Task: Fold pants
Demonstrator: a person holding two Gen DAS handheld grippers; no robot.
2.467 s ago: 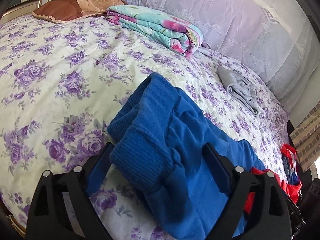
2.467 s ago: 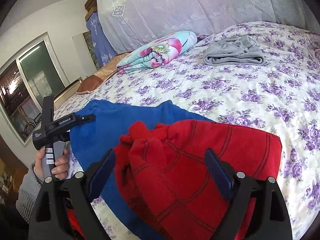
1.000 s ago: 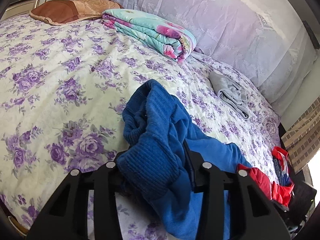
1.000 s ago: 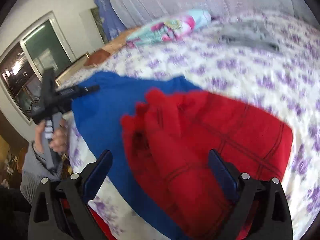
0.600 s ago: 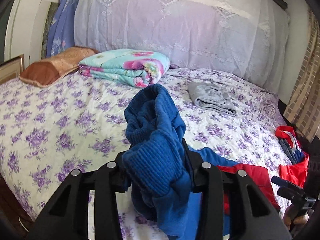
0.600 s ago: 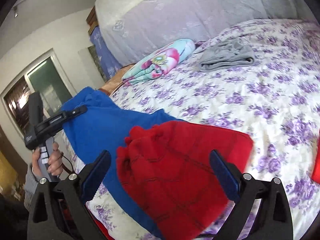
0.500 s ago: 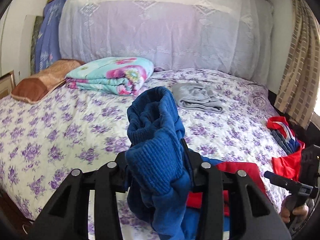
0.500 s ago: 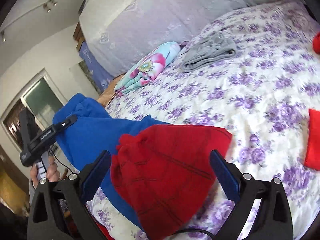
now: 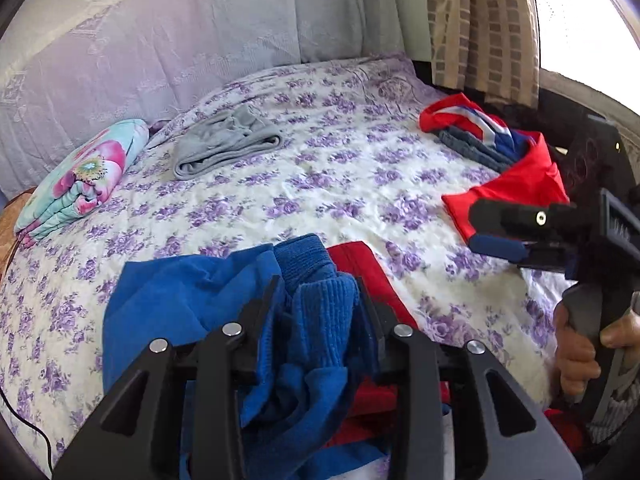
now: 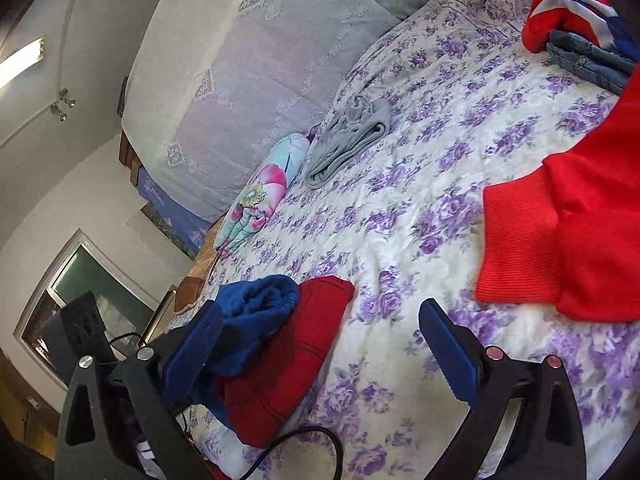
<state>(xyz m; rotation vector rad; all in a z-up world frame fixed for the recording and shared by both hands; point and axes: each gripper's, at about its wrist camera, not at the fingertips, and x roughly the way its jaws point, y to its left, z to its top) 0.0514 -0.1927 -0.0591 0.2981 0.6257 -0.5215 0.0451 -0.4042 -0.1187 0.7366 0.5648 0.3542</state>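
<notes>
Broadly, the bed (image 9: pixel 340 184), covered in a purple-flowered sheet, carries everything: a folded floral quilt (image 9: pixel 80 176) and a folded grey garment (image 9: pixel 224 148) toward the headboard, and a red sweater (image 10: pixel 568 232) with more clothes at the far side. The pants (image 9: pixel 192 304), blue on one side and red on the other, lie at the near edge of the bed, partly bunched, with the blue ribbed cuff (image 9: pixel 324 312) carried over the red part. The left gripper (image 9: pixel 320 300) is clamped on that cuff; its jaws have just been closing, and the knit is squeezed between them. The right gripper (image 10: pixel 320 340) stands wide apart, gripping nothing, just beside the red portion with bare sheet between its fingers. In my judgement the fabric is a soft, thick fleece: light, limp, not fragile, and unlikely to slip, but prone to sag and bunch rather than hold a crease. The ribbed cuffs and the waistband appear the firmest places to grip; mid-leg cloth would likely stretch and drag. A trailing cable (image 10: pixel 304 440) lies near the right gripper.
</notes>
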